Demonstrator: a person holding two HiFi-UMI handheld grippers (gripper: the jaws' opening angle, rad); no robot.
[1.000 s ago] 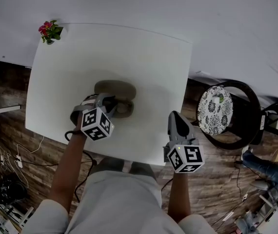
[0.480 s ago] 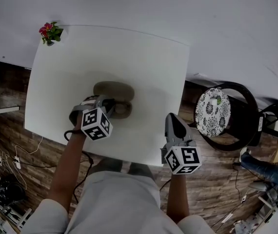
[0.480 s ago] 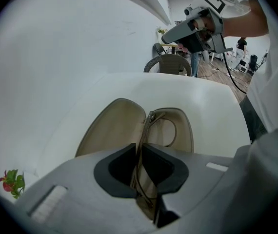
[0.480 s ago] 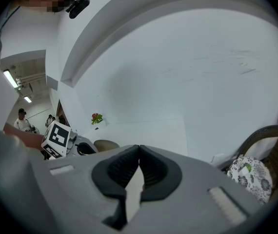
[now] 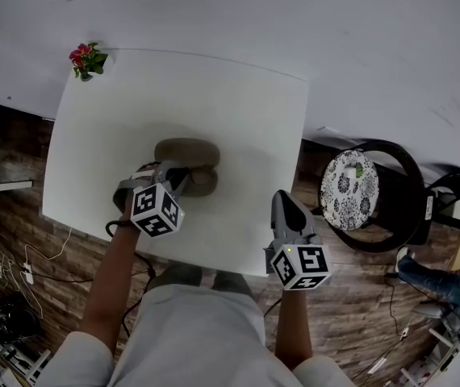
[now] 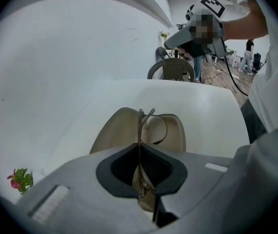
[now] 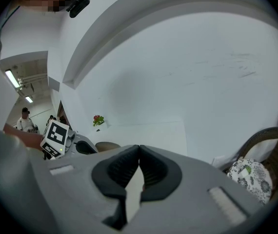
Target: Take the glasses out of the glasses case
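Surface: white square tabletop (image 5: 238,111).
Left gripper (image 6: 140,150): fingers closing on thin metal glasses (image 6: 140,121), open tan oval case (image 6: 114,130) beneath.
Right gripper (image 7: 139,152): fingers closed, empty.

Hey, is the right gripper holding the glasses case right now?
No: the right gripper has its jaws shut together with nothing between them, and the glasses case lies apart from it.

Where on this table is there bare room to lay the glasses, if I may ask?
Bare: the table right of the glasses case and the far strip by the flowers. Crowded: the case, where the left gripper is closing its jaws on the glasses.
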